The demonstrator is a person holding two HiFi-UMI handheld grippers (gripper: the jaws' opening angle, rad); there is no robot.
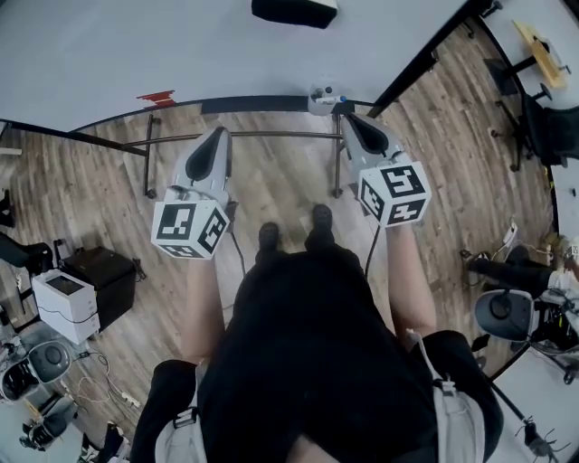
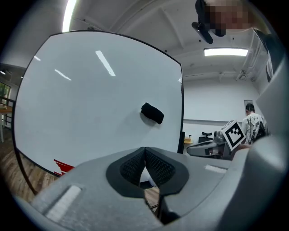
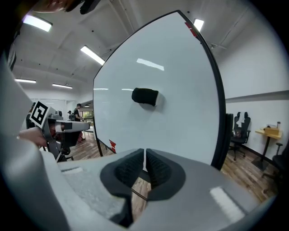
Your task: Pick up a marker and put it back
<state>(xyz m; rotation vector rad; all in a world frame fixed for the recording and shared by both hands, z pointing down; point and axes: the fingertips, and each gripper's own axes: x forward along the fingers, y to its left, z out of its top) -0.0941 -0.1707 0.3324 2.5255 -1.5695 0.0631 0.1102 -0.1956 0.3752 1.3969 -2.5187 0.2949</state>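
Wooden floor filled the head view, with the whiteboard across 12 o'clock and a black eraser stuck to it at the very top. You held the left gripper at about 11 o'clock of your shoes and the right gripper at about 1 o'clock, both pointing toward the board's lower edge. The marker sat as part of a small pale cluster on the ledge at 12 o'clock, just beside the right gripper's tip and apart from both tongs; it was too small to make out further. A white box and a black box stood on the floor at 8 o'clock.

Your left gripper view faced the board, with the eraser at 1 o'clock above the jaws and a red mark at 9 o'clock. Those tongs were together at the tips, holding nothing.

Your right gripper view showed the board again, with the eraser at 12 o'clock and office chairs at 3 o'clock. Those tongs stood a sliver apart, with nothing between them.
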